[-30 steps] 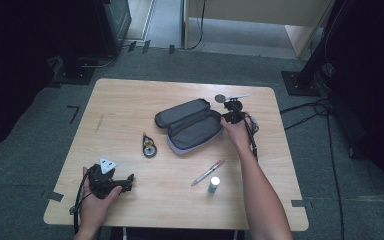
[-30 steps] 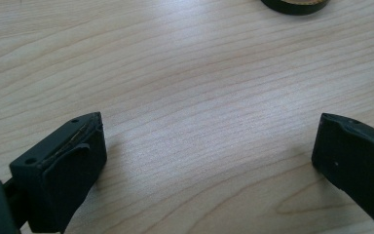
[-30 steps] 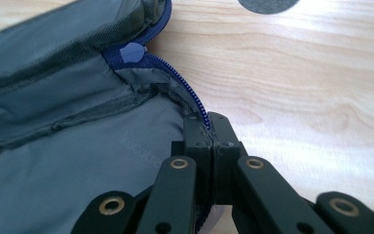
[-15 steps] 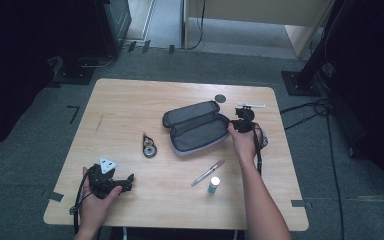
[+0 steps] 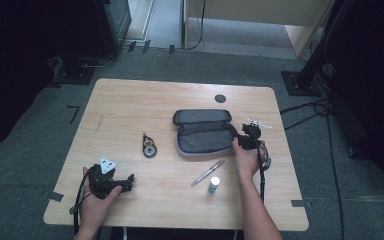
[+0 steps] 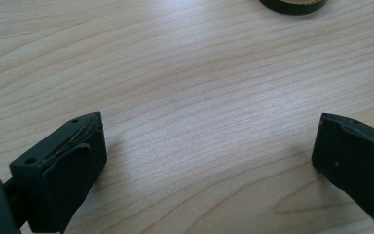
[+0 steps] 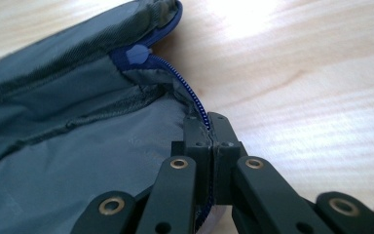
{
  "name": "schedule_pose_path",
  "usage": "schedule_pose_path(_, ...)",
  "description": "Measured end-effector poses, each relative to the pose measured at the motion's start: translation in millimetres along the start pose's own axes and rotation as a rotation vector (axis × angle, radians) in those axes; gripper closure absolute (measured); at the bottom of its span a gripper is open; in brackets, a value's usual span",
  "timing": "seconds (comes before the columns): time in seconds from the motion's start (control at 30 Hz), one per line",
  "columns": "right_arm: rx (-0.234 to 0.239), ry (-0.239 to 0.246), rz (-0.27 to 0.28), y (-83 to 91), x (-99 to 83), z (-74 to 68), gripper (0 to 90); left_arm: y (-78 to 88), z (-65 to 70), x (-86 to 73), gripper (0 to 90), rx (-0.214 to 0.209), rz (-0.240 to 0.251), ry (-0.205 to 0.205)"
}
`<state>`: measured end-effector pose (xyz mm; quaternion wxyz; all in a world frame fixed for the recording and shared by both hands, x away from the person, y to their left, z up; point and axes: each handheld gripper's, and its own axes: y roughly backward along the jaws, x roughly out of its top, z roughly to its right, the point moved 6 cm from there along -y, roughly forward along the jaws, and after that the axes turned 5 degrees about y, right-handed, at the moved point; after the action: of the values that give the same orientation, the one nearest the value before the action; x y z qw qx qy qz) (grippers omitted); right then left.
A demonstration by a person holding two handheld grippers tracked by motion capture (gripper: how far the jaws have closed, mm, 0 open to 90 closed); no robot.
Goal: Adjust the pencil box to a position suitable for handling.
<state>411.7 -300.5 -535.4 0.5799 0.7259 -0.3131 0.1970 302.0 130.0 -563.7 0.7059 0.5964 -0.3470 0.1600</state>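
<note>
On the wooden bench [image 5: 130, 105] lies one grey pencil case [image 5: 202, 132], spread open in two halves, and everything else is placed here against it. Its long axis runs across the bench from left to right, with the flap half on the far side and the deeper half toward the person. One pen [image 5: 207, 172] lies just nearer than the case, slanted, and one small white-capped bottle [image 5: 213, 185] stands beside the pen's near end. One small round black-and-gold item [image 5: 149, 147] sits to the left of the case, a short way apart. One dark round spot [image 5: 220, 98] marks the bench beyond the case. No writing can be read on any of these. At the case's right end the right tool [image 7: 208, 127] is clenched on the blue zipper edge [image 7: 195, 105] of the case. Well to the left of the case and nearer the person, the left tool [image 6: 209, 146] rests released, its jaws wide apart over bare wood.
</note>
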Motion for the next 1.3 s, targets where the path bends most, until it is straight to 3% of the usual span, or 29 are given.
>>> schedule_pose_path(0.13, 0.022, -0.016, -0.012, 0.8, -8.3, 0.8, 88.7, 0.0, 0.1, 0.0, 0.0, 0.0, 0.001, 0.001)
schedule_pose_path(0.4, 0.057, 0.025, -0.009, 13.7, -12.2, -7.2, 87.1, -0.1, 0.1, 0.0, 0.0, 0.0, 0.001, 0.001)
schedule_pose_path(0.63, 0.086, 0.016, 0.017, 16.7, -15.5, -11.0, 78.7, 0.0, 0.1, 0.0, 0.0, 0.0, 0.001, 0.001)
schedule_pose_path(0.9, 0.09, 0.022, 0.027, 17.5, -20.0, -17.9, 81.0, 0.0, 0.0, 0.0, 0.0, 0.0, 0.0, 0.0)
schedule_pose_path(1.03, 0.106, 0.036, 0.029, 19.0, -22.0, -20.7, 72.6, 0.0, 0.0, 0.0, 0.0, 0.0, 0.0, 0.0)
schedule_pose_path(1.13, 0.14, 0.07, 0.048, 26.3, -20.9, -23.2, 66.5, 0.0, 0.0, 0.0, 0.0, -0.001, 0.0, 0.0)
schedule_pose_path(1.23, 0.169, 0.201, 0.08, 34.1, -22.5, -29.7, 59.1, 0.0, 0.0, 0.0, 0.0, 0.0, 0.0, 0.0)
schedule_pose_path(1.27, 0.185, 0.259, 0.092, 39.3, -24.5, -32.3, 52.1, 0.0, 0.1, 0.0, 0.0, 0.0, 0.0, 0.001)
schedule_pose_path(1.3, 0.204, 0.271, 0.095, 41.8, -24.9, -33.6, 48.4, 0.0, 0.1, 0.0, 0.0, 0.0, 0.0, 0.001)
